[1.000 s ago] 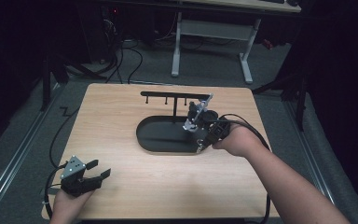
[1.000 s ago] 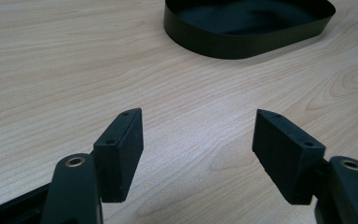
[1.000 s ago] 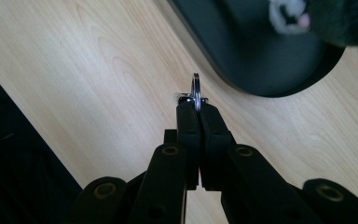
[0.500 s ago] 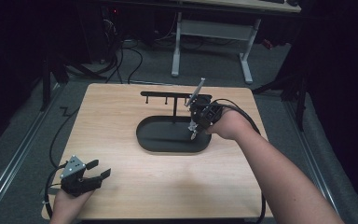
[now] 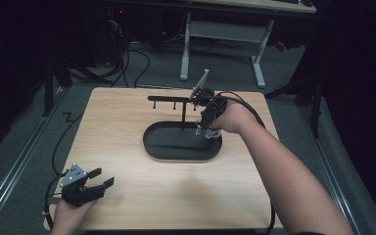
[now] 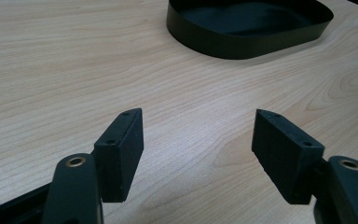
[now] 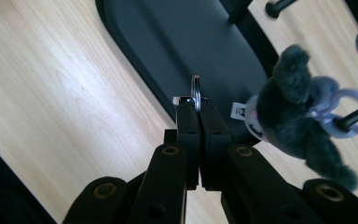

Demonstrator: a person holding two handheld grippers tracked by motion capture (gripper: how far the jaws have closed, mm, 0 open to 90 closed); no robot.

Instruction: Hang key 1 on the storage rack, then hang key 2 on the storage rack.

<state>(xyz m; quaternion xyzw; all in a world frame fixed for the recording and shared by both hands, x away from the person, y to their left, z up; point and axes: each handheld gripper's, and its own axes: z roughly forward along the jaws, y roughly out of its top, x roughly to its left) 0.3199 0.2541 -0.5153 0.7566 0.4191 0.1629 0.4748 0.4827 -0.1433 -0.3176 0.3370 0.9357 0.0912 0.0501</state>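
Observation:
My right gripper (image 7: pixel 198 109) is shut on a thin metal key ring (image 7: pixel 196 91), which stands edge-on between the pad tips. A grey plush toy (image 7: pixel 289 107) with a lilac loop (image 7: pixel 340 112) hangs beside the ring. In the high view the right gripper (image 5: pixel 200 129) points down over the far right part of the black oval tray (image 5: pixel 166 147), close to the black peg rack (image 5: pixel 171 98) that rises from it. My left gripper (image 5: pixel 103 178) rests at the table's near left corner, open with nothing between its pads (image 6: pixel 121 149).
The wooden table (image 5: pixel 127 196) has bare room between the tray and the left gripper. Seen from the left gripper, the tray (image 6: pixel 242 42) lies ahead. Cables trail off the table's left and right edges. A white desk frame (image 5: pixel 220 44) stands on the floor beyond.
My right hand has lifted and moved toward the rack with the key ring and plush toy in its grip. The left gripper has stayed where it was.

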